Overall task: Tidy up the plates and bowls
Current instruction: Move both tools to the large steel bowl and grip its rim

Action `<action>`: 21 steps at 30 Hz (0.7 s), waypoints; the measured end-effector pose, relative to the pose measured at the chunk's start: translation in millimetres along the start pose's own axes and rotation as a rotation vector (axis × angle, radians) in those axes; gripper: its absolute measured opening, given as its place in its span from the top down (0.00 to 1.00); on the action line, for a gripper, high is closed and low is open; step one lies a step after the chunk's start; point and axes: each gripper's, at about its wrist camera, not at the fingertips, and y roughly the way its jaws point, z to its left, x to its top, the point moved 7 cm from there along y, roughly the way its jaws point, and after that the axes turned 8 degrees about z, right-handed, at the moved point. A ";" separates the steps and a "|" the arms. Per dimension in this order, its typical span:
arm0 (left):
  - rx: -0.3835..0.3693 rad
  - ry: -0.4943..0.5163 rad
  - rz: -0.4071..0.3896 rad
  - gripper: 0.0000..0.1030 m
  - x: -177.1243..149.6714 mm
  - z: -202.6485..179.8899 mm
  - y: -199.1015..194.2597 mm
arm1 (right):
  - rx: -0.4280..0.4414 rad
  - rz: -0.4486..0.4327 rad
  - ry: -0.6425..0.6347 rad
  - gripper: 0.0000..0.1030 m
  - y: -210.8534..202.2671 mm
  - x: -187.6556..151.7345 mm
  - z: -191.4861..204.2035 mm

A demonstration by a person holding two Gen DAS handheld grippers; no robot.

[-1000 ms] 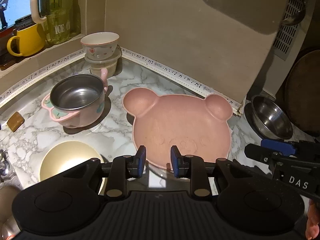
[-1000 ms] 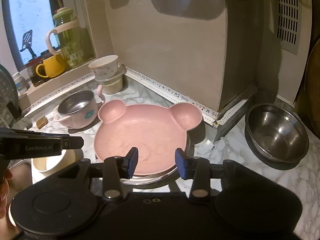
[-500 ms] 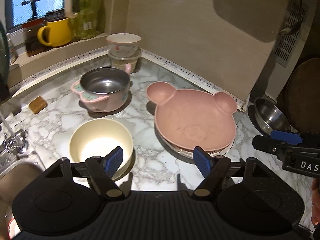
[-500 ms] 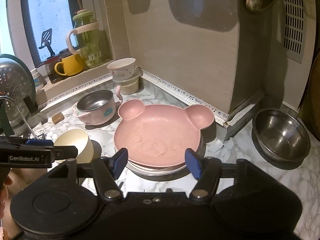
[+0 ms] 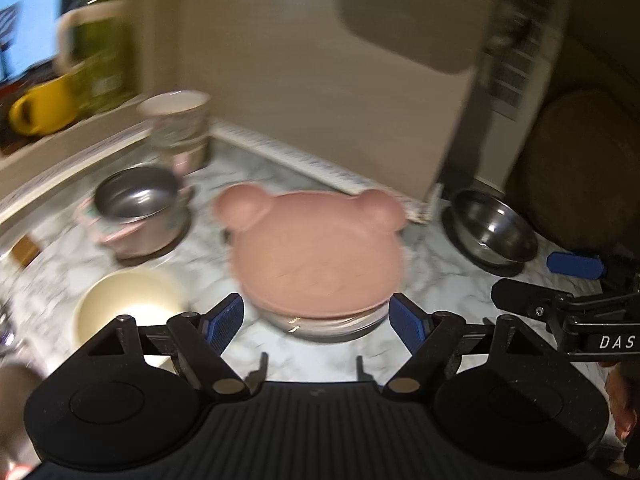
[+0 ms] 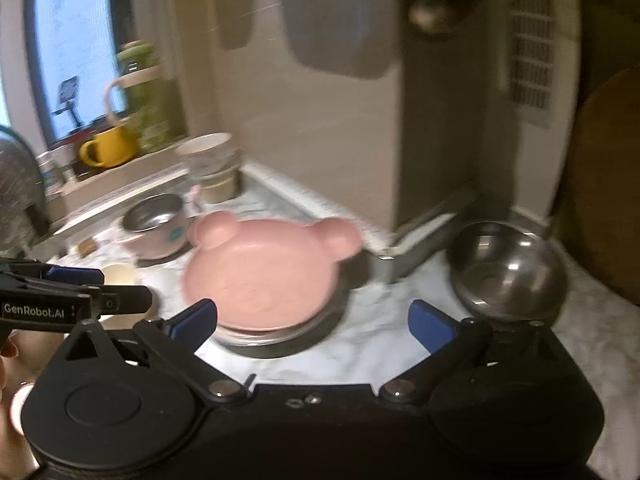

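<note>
We read the job as partly done. The pink bear plate (image 5: 316, 252) already lies on top of a clear glass plate (image 5: 332, 322) in the middle of the marble table (image 5: 428, 292), so 2 plates are stacked. At the back corner 2 small bowls (image 6: 210, 168) also sit 1 inside the other.

Both tongs are free. The left tongs (image 5: 318, 320) are opening with only the near rim of the plate stack showing between their blue pads, untouched; the right tongs (image 6: 312, 322) are opening too, wide and gripping nothing.

Left to sort, in our judgement: the cream bowl (image 5: 128, 312) near the left tongs, the pink-sided steel bowl (image 5: 138, 208) behind it, and the steel bowl (image 6: 508, 268) well apart on the right. These 3 stand singly, so nesting or grouping them looks like the remaining work.
</note>
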 end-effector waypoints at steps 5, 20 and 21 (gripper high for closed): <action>-0.050 0.055 -0.011 0.23 14.8 -48.8 33.3 | -0.059 0.006 0.051 0.00 1.7 6.6 -57.7; -0.085 0.187 0.078 0.22 49.3 -152.4 146.5 | -0.191 0.063 0.205 0.00 46.4 17.6 -200.0; -0.085 0.189 0.080 0.21 51.5 -157.4 152.4 | -0.184 0.071 0.212 0.00 50.3 17.9 -205.2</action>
